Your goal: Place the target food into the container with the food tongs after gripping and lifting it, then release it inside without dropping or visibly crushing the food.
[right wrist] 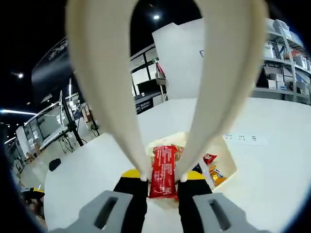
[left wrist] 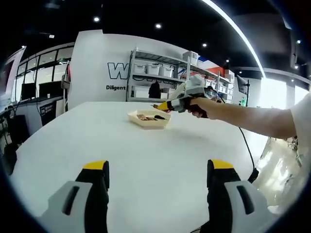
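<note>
Red snack packet (right wrist: 163, 171) upright lengthwise between tong arms (right wrist: 109, 87)

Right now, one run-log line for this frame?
right gripper: shut on tongs | tongs: gripping red snack packet above container | left gripper: open, over table

Count, both views:
- Tabletop (left wrist: 146, 160): 1, white.
- Container (left wrist: 148, 119): 1, shallow cream tray.
- Tongs (right wrist: 165, 73): 1 pair, two cream arms.
- Red wrapped snack bar (right wrist: 164, 171) between the tong tips: 1.
- Other small packets in the tray (right wrist: 210, 158): at least 2; exact number not resolvable.
- Grippers: 2, the left gripper (left wrist: 158, 177) and the right gripper (right wrist: 163, 187).
</note>
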`<state>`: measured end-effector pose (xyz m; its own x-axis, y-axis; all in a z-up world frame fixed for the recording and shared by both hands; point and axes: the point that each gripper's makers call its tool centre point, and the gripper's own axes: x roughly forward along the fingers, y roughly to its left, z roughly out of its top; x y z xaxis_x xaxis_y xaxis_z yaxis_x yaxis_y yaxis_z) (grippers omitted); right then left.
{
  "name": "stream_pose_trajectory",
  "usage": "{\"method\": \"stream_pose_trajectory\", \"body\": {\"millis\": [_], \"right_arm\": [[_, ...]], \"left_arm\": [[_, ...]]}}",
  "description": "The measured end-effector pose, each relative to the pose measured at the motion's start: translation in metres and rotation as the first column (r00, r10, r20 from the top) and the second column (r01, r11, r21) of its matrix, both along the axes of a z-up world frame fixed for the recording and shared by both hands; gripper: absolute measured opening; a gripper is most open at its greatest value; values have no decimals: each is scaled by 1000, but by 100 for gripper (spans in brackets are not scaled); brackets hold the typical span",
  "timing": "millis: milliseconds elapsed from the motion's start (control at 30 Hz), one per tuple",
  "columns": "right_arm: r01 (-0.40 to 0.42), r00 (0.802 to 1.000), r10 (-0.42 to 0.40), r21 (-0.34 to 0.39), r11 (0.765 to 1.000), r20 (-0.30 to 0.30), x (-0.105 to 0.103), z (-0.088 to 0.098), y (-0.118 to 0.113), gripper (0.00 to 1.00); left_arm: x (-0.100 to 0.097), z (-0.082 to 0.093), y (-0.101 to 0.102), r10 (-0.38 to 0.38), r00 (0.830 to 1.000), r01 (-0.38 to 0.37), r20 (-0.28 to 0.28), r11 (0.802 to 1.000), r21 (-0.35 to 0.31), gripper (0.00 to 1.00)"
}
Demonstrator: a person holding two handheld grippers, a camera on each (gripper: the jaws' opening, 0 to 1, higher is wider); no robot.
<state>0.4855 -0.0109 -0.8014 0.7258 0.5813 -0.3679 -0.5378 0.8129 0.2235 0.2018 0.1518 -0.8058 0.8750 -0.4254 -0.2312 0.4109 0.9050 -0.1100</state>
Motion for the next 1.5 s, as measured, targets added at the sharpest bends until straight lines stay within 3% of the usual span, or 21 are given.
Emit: {"method": "stream_pose_trajectory", "body": {"millis": [167,267,367,533,567,633,733,833,1000,1167,1500], "right_arm": [[24,999,-25,-13,1000,-21,12,-12,-5,17],[-6,999,5,-17,1000,-54,9,-23,3,17],[-35,999,31,-87,996,-42,12,-34,9,17],[-22,999,17,-107,994,-46,19,-39,13,18],[-14,999,8,-165,986,-37,22,-43,8,18],[-10,1000,6,-184,983,-20,25,-47,9,18],[5,1000,-9,-173,985,-21,32,-46,8,18],[1,1000,-1,-216,976,2,38,-47,8,18],[7,1000,-10,-201,980,-11,42,-46,10,20],[-3,1000,2,-216,976,-3,40,-45,13,24],[18,1000,-19,-164,986,-2,35,-31,11,25]], "left_arm": [[2,0,7,17,1000,-17,-1,1000,3,81],[4,-3,10,26,1000,-26,-9,1000,5,81],[5,-5,11,30,999,-30,-16,1000,7,81],[6,-9,13,29,999,-28,-26,999,18,81],[6,-11,14,29,999,-29,-33,999,22,81],[6,-12,16,32,999,-31,-36,999,22,80],[6,-11,20,42,999,-41,-34,999,20,80],[7,-12,23,48,998,-47,-36,999,22,80],[7,-12,26,55,998,-54,-37,998,18,80],[5,-15,27,56,997,-56,-43,998,15,80],[3,-14,28,58,998,-58,-39,998,16,80]]}}
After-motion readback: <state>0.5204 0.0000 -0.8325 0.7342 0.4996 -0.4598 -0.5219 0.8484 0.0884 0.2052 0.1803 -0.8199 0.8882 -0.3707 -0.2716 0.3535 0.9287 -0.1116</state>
